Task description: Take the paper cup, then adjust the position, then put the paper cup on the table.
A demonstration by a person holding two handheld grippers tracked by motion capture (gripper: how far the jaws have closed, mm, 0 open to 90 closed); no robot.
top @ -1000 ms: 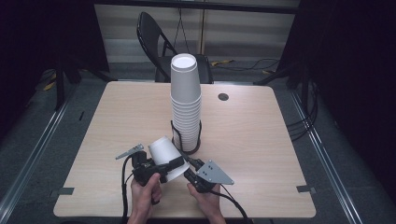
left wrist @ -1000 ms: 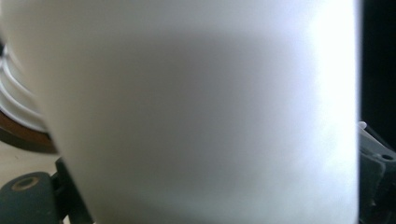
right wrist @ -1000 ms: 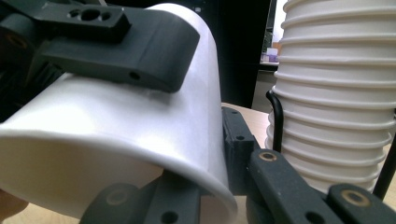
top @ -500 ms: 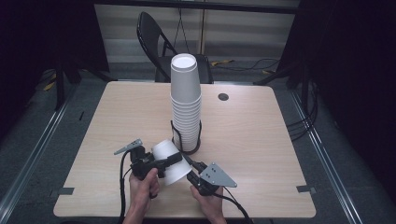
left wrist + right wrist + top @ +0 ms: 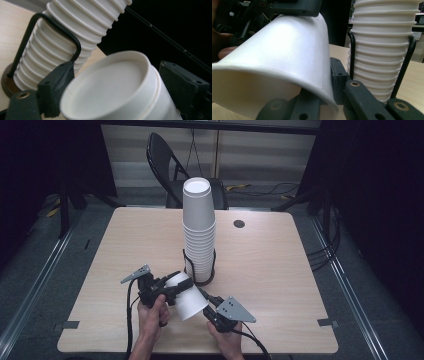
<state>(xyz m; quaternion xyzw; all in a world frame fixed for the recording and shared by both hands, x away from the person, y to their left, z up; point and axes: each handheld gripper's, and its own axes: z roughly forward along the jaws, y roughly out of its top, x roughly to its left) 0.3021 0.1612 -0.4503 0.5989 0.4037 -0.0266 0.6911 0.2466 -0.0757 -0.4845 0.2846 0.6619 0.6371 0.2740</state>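
white paper cup (image 5: 185, 296) tilted on its side, held above table.

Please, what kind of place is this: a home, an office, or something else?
Probably a recording studio or lab. Dark curtains hang around one bare wooden table, cables run over the floor, and a folding chair stands behind. The person's grippers hold a paper cup beside a cup stack.

Both grippers are matte black. The left gripper (image 5: 172, 281) carries a grey three-cornered plate on a short stalk, and a black cable trails from it toward the table's near edge. The right gripper (image 5: 206, 299) bears a larger grey plate dotted with small dark holes — its own black cable runs off along the forearm. Close up, the jaws are blocky plastic with brass-coloured screw heads. Both forearms are bare — no sleeves.
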